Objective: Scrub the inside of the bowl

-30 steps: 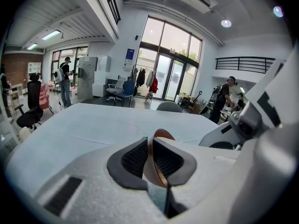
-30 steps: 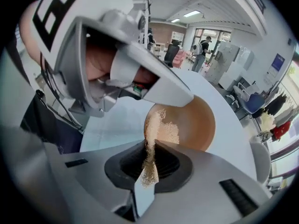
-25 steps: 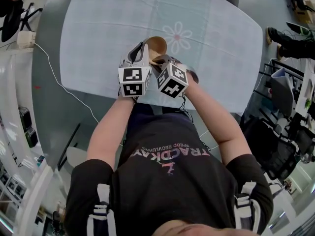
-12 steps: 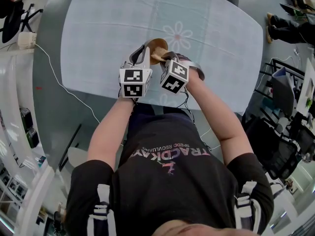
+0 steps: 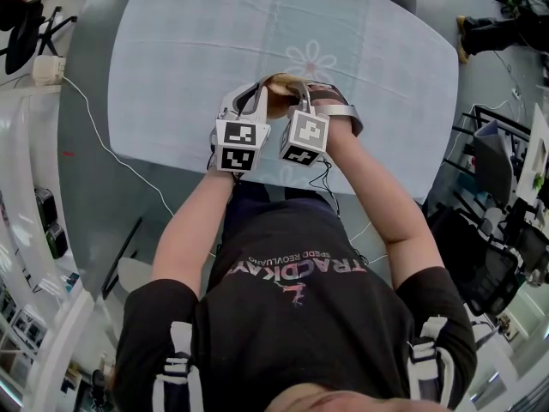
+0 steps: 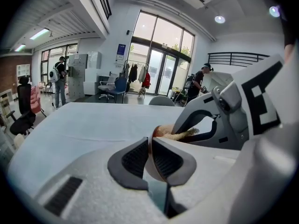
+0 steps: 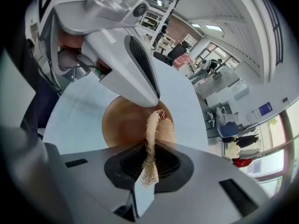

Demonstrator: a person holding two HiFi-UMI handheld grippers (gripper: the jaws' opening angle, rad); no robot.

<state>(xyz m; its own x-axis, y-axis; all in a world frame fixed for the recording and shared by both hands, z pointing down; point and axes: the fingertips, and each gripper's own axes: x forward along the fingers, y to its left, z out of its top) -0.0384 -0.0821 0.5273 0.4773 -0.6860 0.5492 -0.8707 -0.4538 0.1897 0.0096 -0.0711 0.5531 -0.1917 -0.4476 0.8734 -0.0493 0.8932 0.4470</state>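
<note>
The left gripper (image 6: 150,147) has its 2 fingers (image 6: 134,158) pinched on the rim of the wooden bowl (image 7: 122,121), having just been closing on it, over the pale surface (image 5: 197,50). The right gripper (image 7: 148,149) clamps a fibrous scrubber (image 7: 152,125) (a pale, frayed strip), whose tip reaches inside the bowl.

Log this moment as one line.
left tool: clamps bowl rim, jaws just closing tighter | right tool: grips scrubber inside bowl

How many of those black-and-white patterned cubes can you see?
2. The left cube and the right cube sit side by side, just before the wooden bowl. None looks hidden.
</note>
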